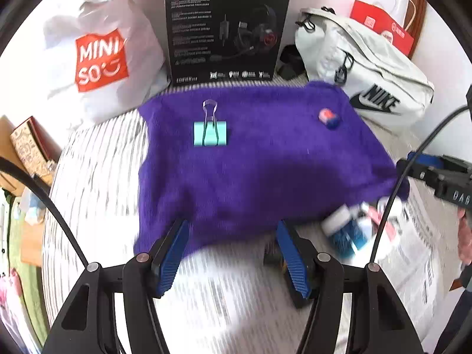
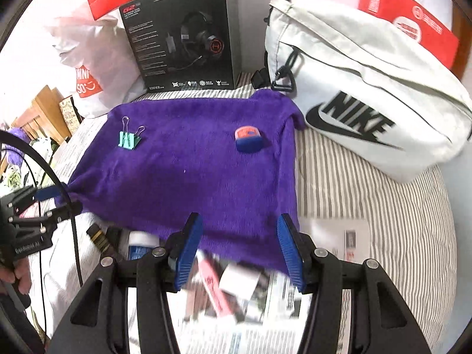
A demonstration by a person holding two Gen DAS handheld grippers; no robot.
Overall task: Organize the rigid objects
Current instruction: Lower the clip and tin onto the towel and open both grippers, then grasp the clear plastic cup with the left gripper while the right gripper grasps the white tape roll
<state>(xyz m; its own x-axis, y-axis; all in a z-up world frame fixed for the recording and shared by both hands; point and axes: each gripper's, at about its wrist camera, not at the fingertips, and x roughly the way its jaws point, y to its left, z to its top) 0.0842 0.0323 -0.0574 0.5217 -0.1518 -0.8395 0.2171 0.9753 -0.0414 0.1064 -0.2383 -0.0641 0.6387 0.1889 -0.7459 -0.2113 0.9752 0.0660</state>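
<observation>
A teal binder clip [image 1: 210, 134] and a red-blue eraser [image 1: 328, 119] are lying well apart on the purple cloth [image 1: 250, 162], at eleven and one o'clock. Both the left gripper [image 1: 233, 253] and right gripper [image 2: 239, 250] are hanging apart, gripping nothing. A headset box [image 1: 227, 26] and white bag [image 1: 365, 67] are crowding the far edge of the striped bed [image 1: 97, 162].

MINISO on the white plastic bag [image 1: 97, 59], HECATE – black headset box [image 1: 227, 26], NIKE – white pouch [image 2: 362, 88]
</observation>
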